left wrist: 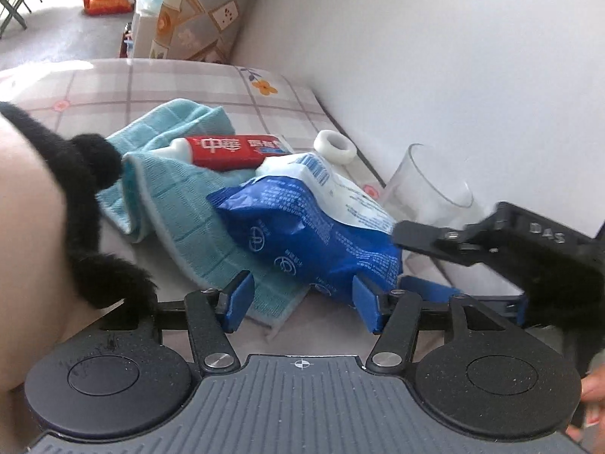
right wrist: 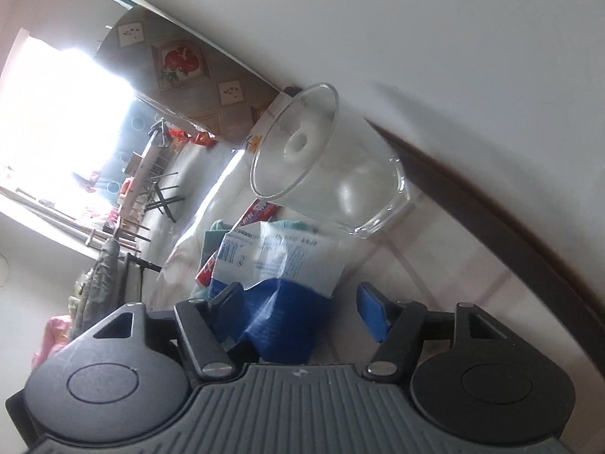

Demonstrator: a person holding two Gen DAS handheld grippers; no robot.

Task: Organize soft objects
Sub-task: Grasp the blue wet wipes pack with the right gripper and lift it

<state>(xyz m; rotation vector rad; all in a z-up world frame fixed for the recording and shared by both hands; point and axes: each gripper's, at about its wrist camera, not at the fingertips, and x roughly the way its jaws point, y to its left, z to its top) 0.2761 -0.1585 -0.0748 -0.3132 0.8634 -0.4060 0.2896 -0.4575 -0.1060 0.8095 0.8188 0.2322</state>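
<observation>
The left gripper (left wrist: 300,302) has its jaws parted about halfway, gripping nothing; the near corner of the teal towel (left wrist: 181,204) and the lower end of the blue-and-white packet (left wrist: 314,234) lie between them, the pads not pressing on either. The right gripper (right wrist: 298,312) also has its jaws apart, the packet's blue end (right wrist: 280,321) lying loose in the gap. The packet rests on the towel near the worktop's (left wrist: 189,83) wall edge. A red toothpaste tube (left wrist: 230,151) lies on the towel beyond it. Against the wall edge stand a clear glass (right wrist: 332,162) and a white ring (left wrist: 334,145).
</observation>
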